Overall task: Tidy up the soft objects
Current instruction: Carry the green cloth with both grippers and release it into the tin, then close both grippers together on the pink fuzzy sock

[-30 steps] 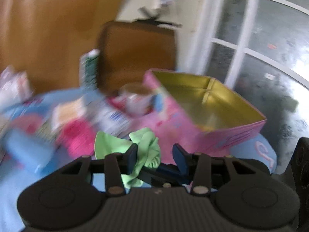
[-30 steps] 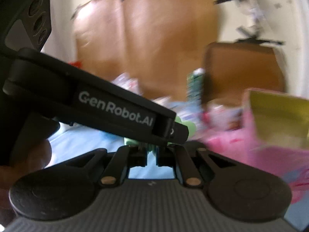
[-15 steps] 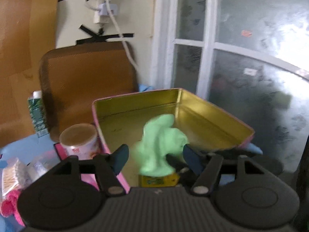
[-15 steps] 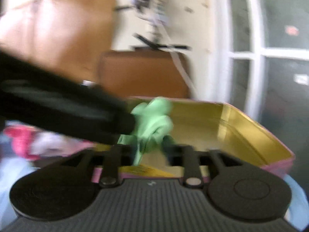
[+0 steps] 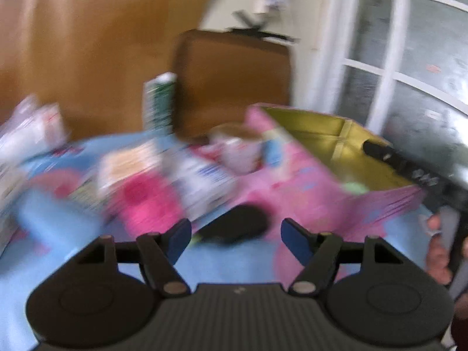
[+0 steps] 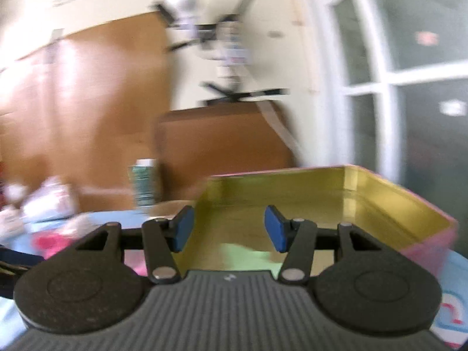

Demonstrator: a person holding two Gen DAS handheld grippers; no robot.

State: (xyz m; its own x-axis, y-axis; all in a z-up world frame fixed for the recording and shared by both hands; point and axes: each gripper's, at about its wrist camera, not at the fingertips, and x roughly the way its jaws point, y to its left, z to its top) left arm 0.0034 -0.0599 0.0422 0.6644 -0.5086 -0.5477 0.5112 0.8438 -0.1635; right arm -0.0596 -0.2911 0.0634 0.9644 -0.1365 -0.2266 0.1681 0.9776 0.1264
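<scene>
The green cloth (image 6: 245, 253) lies inside the pink tin (image 6: 421, 213). Right gripper (image 6: 228, 229) above it: jaws opening, empty. Left gripper (image 5: 235, 238): jaws opening, empty, over the blue table (image 5: 242, 266). A dark object (image 5: 237, 223) lies ahead, beside blurred clutter.

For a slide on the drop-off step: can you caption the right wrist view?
Right gripper, jaws opening and empty, over the pink tin with the green cloth lying inside.
</scene>
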